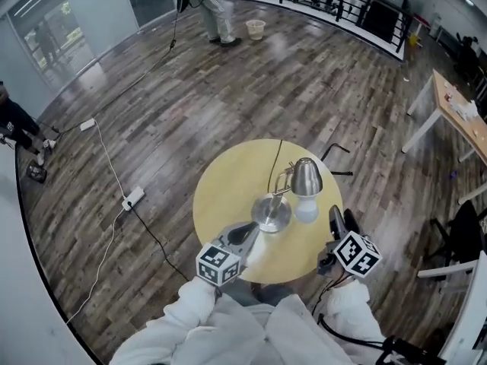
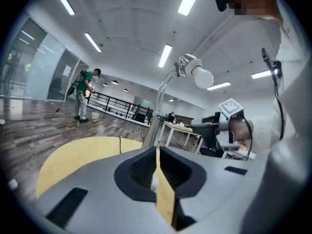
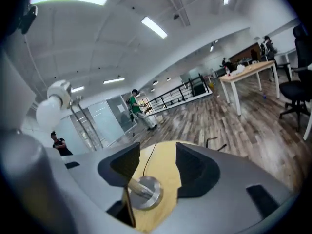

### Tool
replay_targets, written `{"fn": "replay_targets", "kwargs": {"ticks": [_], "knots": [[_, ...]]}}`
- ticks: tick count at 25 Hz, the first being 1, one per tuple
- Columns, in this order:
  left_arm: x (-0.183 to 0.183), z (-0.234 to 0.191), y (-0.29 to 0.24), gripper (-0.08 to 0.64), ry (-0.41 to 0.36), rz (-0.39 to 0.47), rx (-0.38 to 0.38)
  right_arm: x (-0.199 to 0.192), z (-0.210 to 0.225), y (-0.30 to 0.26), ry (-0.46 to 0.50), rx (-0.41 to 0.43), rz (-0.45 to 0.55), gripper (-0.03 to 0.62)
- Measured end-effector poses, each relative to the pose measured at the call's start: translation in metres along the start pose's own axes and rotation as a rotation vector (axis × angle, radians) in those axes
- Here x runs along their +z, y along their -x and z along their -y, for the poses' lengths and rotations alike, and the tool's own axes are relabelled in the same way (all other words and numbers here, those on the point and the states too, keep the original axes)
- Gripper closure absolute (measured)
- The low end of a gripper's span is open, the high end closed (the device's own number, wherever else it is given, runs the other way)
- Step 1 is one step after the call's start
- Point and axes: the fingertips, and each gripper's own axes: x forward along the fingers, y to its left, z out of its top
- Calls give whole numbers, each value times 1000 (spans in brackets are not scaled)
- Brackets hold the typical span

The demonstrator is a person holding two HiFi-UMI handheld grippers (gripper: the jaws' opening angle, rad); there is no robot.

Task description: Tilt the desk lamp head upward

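Note:
A chrome desk lamp stands on the round yellow table [image 1: 221, 196]. Its round base [image 1: 272, 214] sits near the table's middle, and its head [image 1: 307, 176] with a white bulb [image 1: 306, 208] points down. My left gripper [image 1: 245, 233] is at the near-left rim of the base, jaws closed to a thin slit with a pale sliver of the rim between the pads [image 2: 157, 172]. The lamp stem [image 2: 163, 94] rises just behind them. My right gripper [image 1: 336, 219] hovers at the table's right edge, open [image 3: 158, 172] and empty. Its view shows the base [image 3: 145, 192] below and the bulb [image 3: 48, 113] high left.
The lamp's black cord [image 1: 274, 166] runs across the table and off its far edge. On the wooden floor lie a power strip [image 1: 133, 198] and cables at left. A desk [image 1: 460, 112] and a chair [image 1: 456, 242] stand at right. A person [image 1: 217, 10] works far back.

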Motion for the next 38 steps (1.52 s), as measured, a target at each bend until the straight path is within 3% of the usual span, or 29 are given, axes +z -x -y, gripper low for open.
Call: {"fn": "replay_targets", "kwargs": {"ticks": [2,5,6,11,17,22,26,30,35,38], "knots": [[-18,9,4,552,52,-15,26,-56,-12,-15,-19,44,-81,363],[-40,18,8,557,124,-59,66,-117,-42,-29,18,102,-168,535],[-47,19,10,557,130,-79,84,-132,-52,-30,35,117,-192,558],[-65,16,15,557,145,-148,149,-181,-81,-24,78,160,-291,578],[-63,29,19,558,149,-158,130,-178,-86,-10,62,139,-304,578],[-64,48,33,557,144,-163,134,-166,-84,18,102,150,-289,578],[-65,77,48,557,197,-104,117,-171,-78,52,96,174,-296,578],[-83,119,56,557,201,-72,168,-184,-50,99,96,194,-327,578],[-103,165,74,558,230,-29,247,-198,-17,156,197,221,-365,578],[-103,180,89,558,214,-17,292,-200,-12,175,186,238,-366,578]]}}
